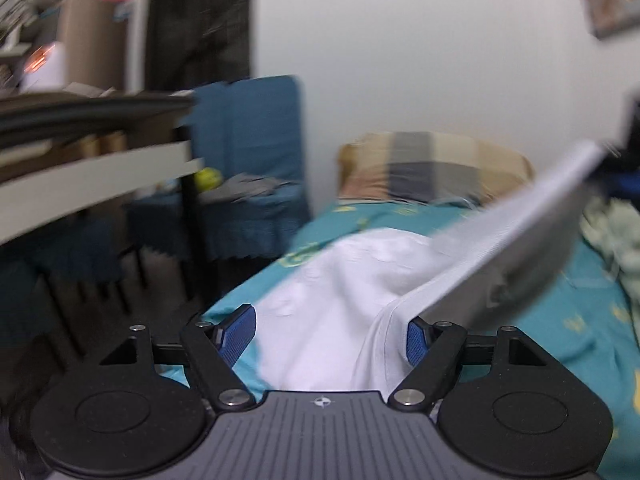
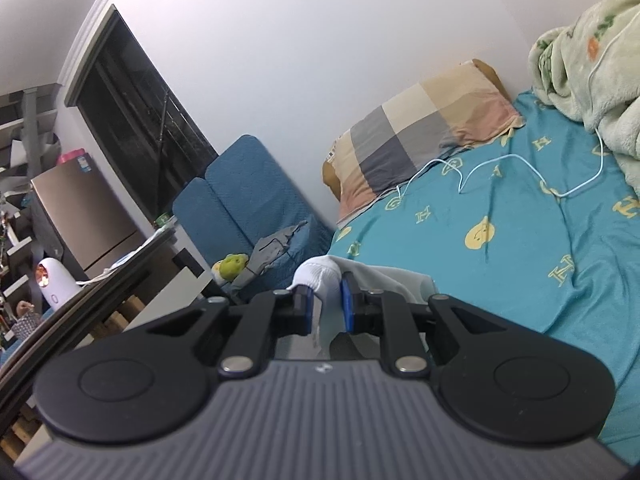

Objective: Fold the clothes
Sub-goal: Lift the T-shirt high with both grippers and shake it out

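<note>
A white garment (image 1: 340, 280) lies on the teal bedsheet (image 1: 580, 320). One stretch of it (image 1: 520, 232) is pulled up taut toward the upper right in the left wrist view. My left gripper (image 1: 332, 332) is open, its blue pads either side of the white cloth, with a fold edge next to the right pad (image 1: 416, 340). My right gripper (image 2: 326, 308) is shut on a bunch of the white garment (image 2: 320, 274) and holds it above the bed.
A checked pillow (image 2: 420, 132) lies at the bed's head by the white wall. A green blanket (image 2: 592, 64) is heaped at right, with a white cable (image 2: 500, 160) on the sheet (image 2: 520, 260). A blue chair (image 2: 248, 184) and a desk (image 1: 100, 176) stand left of the bed.
</note>
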{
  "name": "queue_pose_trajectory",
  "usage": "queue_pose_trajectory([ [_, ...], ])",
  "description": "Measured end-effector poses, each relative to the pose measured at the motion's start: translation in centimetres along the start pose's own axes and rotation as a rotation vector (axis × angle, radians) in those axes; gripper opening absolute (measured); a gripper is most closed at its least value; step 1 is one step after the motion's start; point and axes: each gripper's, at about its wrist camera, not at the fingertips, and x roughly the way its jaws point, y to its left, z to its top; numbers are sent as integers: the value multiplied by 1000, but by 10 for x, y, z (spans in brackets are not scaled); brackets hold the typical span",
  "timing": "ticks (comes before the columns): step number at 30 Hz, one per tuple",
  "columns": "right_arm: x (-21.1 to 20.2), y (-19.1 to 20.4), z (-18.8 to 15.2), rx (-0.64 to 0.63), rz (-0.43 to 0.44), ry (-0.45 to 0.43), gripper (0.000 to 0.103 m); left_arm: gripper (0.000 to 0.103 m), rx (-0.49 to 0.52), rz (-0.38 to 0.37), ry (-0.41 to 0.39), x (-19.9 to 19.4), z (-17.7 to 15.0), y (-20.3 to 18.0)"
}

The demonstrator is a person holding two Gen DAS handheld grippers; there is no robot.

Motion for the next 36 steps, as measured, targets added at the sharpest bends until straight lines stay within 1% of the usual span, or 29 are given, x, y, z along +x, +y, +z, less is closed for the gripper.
queue_pose_trajectory([
  [3,-1,2,-2,-27,-29,-16,17,77,-55,21,73,-4,3,16],
  [7,0,-1,-5,-54,-90,-33,16,77,-58,-22,244,-5,-9,24],
  [9,4,-6,-9,-71,-145,-37,16,73,-44,-42,325,-3,-19,22],
  [10,6,-9,-10,-79,-176,-38,16,70,-37,-48,361,-2,-23,22],
  [11,8,-13,-12,-88,-210,-36,16,61,-44,-64,386,0,-26,24],
  [12,11,-17,-14,-94,-246,-30,16,50,-71,-73,397,1,-29,28],
  [13,15,-23,-16,-95,-279,-18,16,47,-105,-75,406,2,-31,34],
  [15,22,-35,-22,-89,-336,23,17,37,-177,-78,392,3,-30,48],
  [16,26,-42,-25,-80,-359,49,17,34,-201,-79,383,3,-28,53],
  [18,36,-56,-34,-44,-396,123,17,23,-238,-77,364,4,-22,60],
  [20,43,-67,-45,-9,-420,191,19,17,-269,-76,344,5,-16,66],
  [23,52,-80,-61,52,-437,282,20,14,-292,-70,297,2,-5,72],
  [25,54,-82,-68,85,-438,319,21,14,-298,-68,260,0,1,75],
  [27,54,-82,-74,106,-438,343,21,14,-312,-68,241,0,6,78],
  [29,50,-75,-73,79,-435,310,19,13,-336,-71,233,1,9,81],
  [30,47,-69,-70,48,-427,280,17,10,-347,-75,223,1,11,83],
  [31,44,-60,-65,2,-412,242,10,10,-358,-81,211,0,13,84],
  [33,35,-41,-53,-59,-368,154,5,6,-364,-89,158,-6,21,86],
  [34,28,-30,-46,-78,-342,106,5,5,-365,-96,122,-12,27,87],
  [36,11,-7,-30,-123,-292,17,4,5,-365,-115,40,-36,50,92],
])
